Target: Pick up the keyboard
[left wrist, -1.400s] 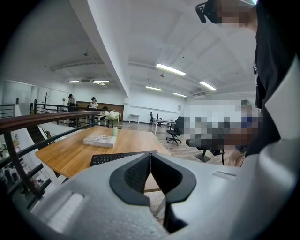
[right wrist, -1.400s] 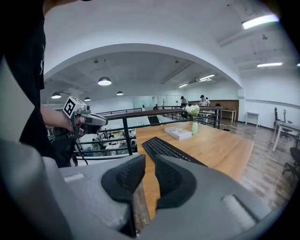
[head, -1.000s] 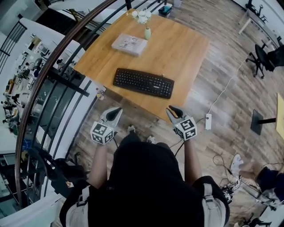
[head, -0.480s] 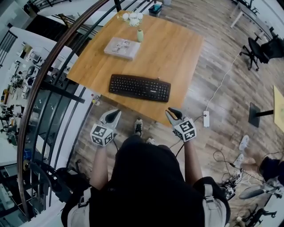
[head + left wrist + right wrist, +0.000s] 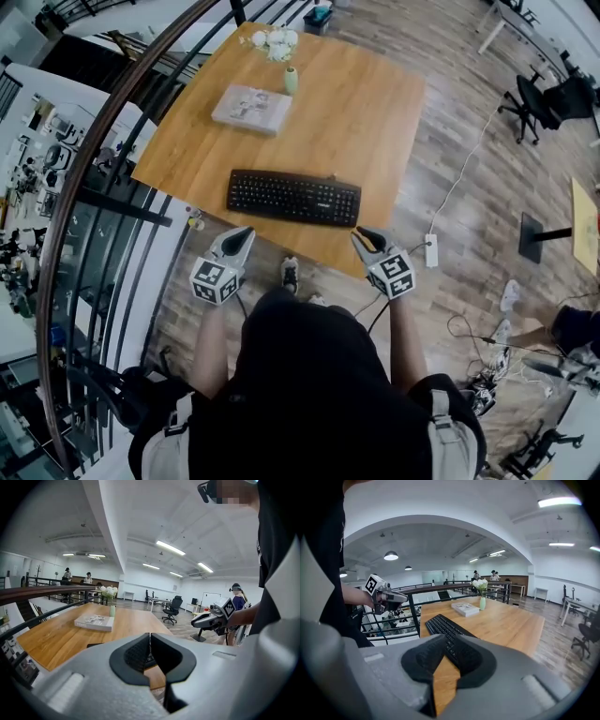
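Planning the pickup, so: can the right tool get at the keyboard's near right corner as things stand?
Probably yes: the right tool hovers just short of the keyboard, at its right end, with only bare table between them. Its jaws are shut, so they'd need to open first.

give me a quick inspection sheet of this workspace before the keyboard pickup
surface: wooden table, mostly bare
job's things: black keyboard flat near the table's near edge, not held
clutter: book and green vase with white flowers at the far side, apart from the keyboard
grippers: left gripper and right gripper both shut, empty, at the near edge
cables: white cable on the floor to a power strip
surroundings: curved railing at left, office chair at right
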The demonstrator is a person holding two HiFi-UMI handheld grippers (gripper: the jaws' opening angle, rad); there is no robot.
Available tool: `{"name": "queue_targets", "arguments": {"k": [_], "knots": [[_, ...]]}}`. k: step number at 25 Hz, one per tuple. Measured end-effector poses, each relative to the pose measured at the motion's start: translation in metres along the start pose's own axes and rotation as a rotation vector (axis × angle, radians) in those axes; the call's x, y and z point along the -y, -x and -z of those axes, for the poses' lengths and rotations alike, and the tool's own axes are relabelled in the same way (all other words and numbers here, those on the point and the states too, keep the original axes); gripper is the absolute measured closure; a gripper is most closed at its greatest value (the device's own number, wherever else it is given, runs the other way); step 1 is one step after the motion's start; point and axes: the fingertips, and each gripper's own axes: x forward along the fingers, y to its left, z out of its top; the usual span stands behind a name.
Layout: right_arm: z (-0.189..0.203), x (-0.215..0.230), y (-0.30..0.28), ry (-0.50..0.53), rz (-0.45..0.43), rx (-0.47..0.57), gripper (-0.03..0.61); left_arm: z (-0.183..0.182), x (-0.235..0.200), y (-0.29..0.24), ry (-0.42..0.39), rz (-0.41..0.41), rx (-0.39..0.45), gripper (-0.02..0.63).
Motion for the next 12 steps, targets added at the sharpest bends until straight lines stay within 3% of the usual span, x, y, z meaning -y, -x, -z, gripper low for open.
{"name": "queue_targets", "arguments": {"k": [12], "knots": [[0.005, 0.004, -0.045, 0.03, 0.01, -0.088, 0.511, -0.004, -0.051, -0.023, 0.003, 0.017, -0.011, 0.595]]}}
